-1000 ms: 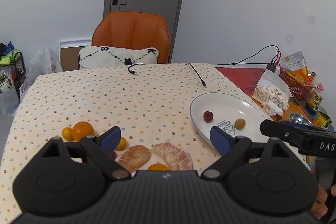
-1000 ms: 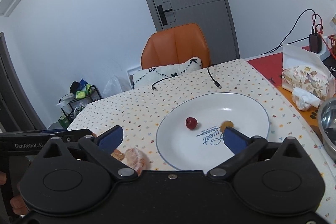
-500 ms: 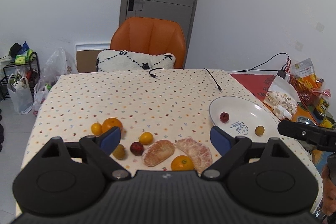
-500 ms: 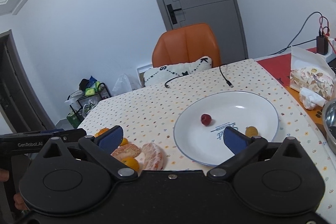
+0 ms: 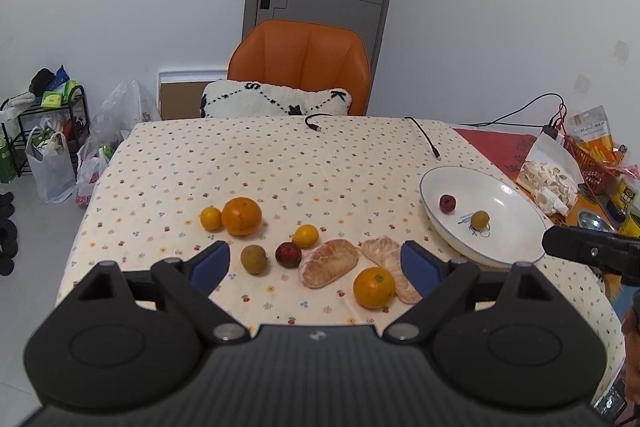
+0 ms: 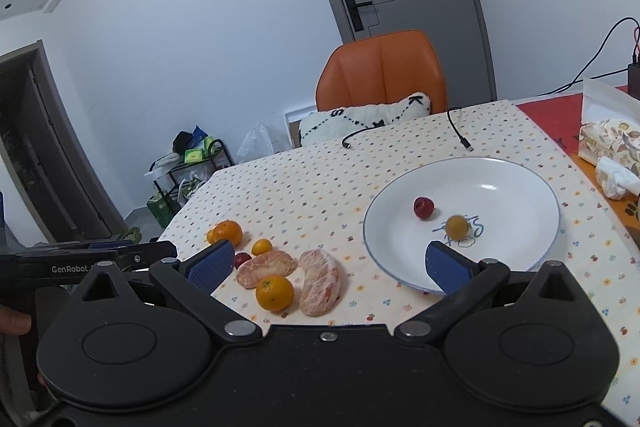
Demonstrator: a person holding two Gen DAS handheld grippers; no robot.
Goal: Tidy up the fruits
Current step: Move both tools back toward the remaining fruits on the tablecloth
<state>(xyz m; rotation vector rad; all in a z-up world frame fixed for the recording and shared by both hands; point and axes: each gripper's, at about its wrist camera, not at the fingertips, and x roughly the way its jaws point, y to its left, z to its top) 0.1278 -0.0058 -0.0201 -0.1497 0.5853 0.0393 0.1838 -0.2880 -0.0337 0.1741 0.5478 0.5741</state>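
While two small fruits already lie in the white plate, most fruit is on the tablecloth left of it, so the sorting appears early, between picks. The left gripper stands wide open, holding and touching nothing, above the dark red fruit and a peeled segment. The right gripper is likewise wide open and empty. Next move, judged: lower onto one fruit, close gently, carry to the plate.
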